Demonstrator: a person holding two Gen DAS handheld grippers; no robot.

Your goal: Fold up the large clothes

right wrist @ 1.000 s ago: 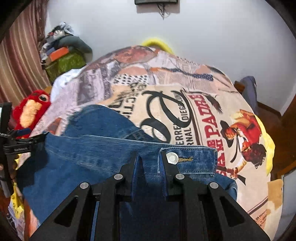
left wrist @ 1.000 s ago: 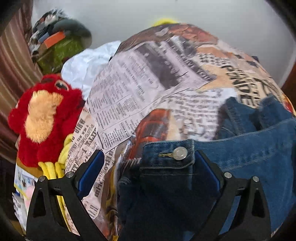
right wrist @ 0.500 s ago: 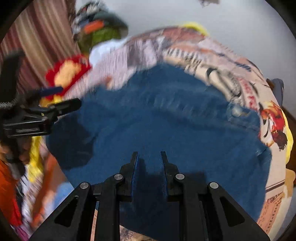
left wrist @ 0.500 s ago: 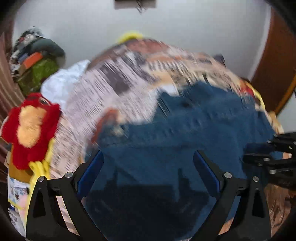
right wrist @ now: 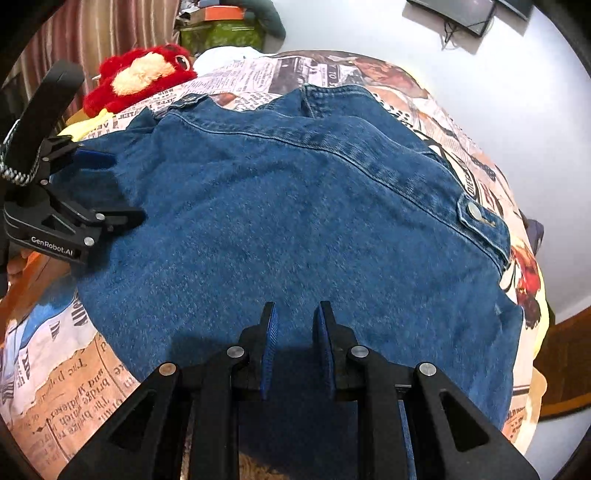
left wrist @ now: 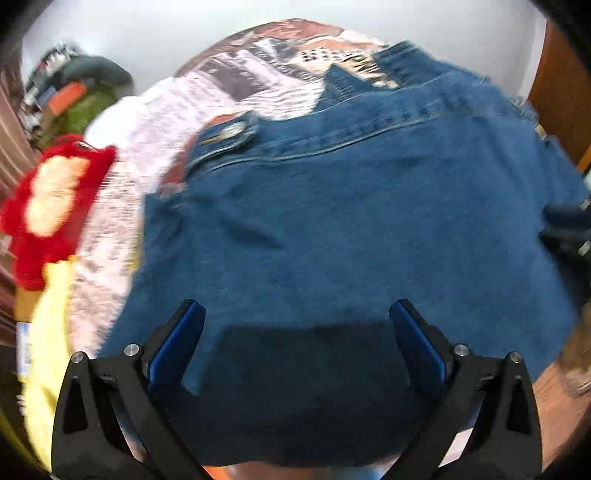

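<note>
Denim jacket now spread flat, under right claw (narrow gap) — left claw wide

A home bedroom. A bed under a newspaper-print cover fills the middle of both views. A red plush toy sits at its upper left edge, with striped curtains behind and a pile of bags and clothes in the top left corner. White walls rise beyond, a screen mounted at upper right.
</note>
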